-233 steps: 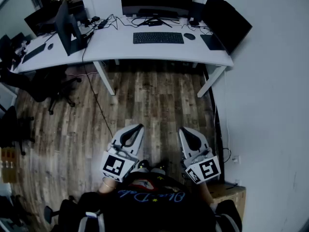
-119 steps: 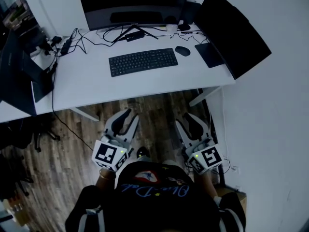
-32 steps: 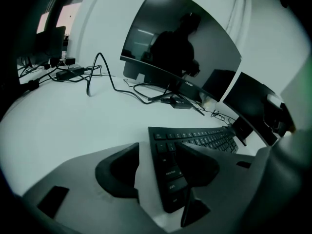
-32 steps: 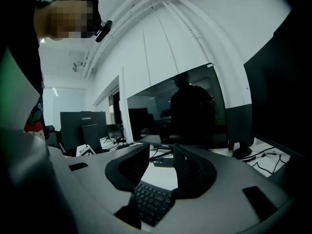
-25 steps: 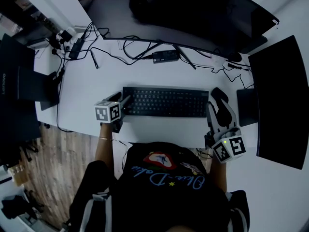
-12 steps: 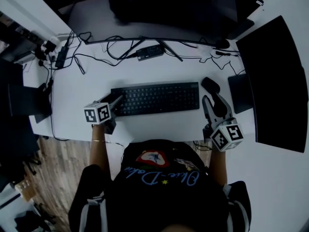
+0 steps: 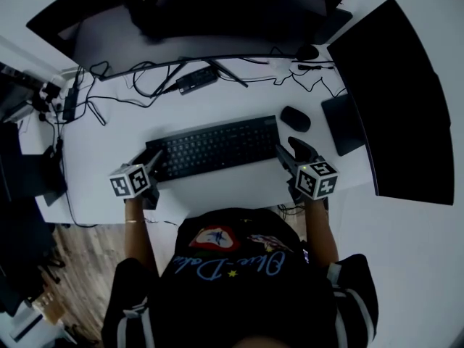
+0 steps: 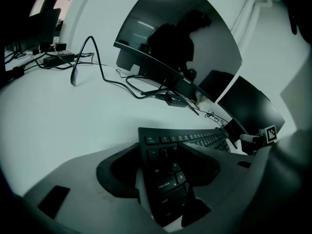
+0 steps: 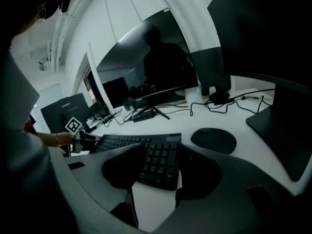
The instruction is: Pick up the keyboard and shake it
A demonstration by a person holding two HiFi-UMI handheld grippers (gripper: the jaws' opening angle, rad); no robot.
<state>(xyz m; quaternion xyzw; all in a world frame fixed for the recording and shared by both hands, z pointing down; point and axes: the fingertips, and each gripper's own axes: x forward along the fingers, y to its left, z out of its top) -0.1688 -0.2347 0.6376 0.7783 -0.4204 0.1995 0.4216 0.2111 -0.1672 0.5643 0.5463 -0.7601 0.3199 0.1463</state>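
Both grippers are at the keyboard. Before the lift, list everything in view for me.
keyboard: one, black, middle of the desk
mouse: one, black, right of the keyboard
curved monitor: one, black, back of the desk
second monitor: one, black, desk's right end
power adapter: one, black, behind the keyboard
cables: several, black, along the desk's back
desk: one, white, under all of these
floor: wood planks, lower left
shirt: one, black, on the person
left gripper: one, grey, jaws closing, keyboard's left end between them
right gripper: one, grey, jaws opening, keyboard's right end between them
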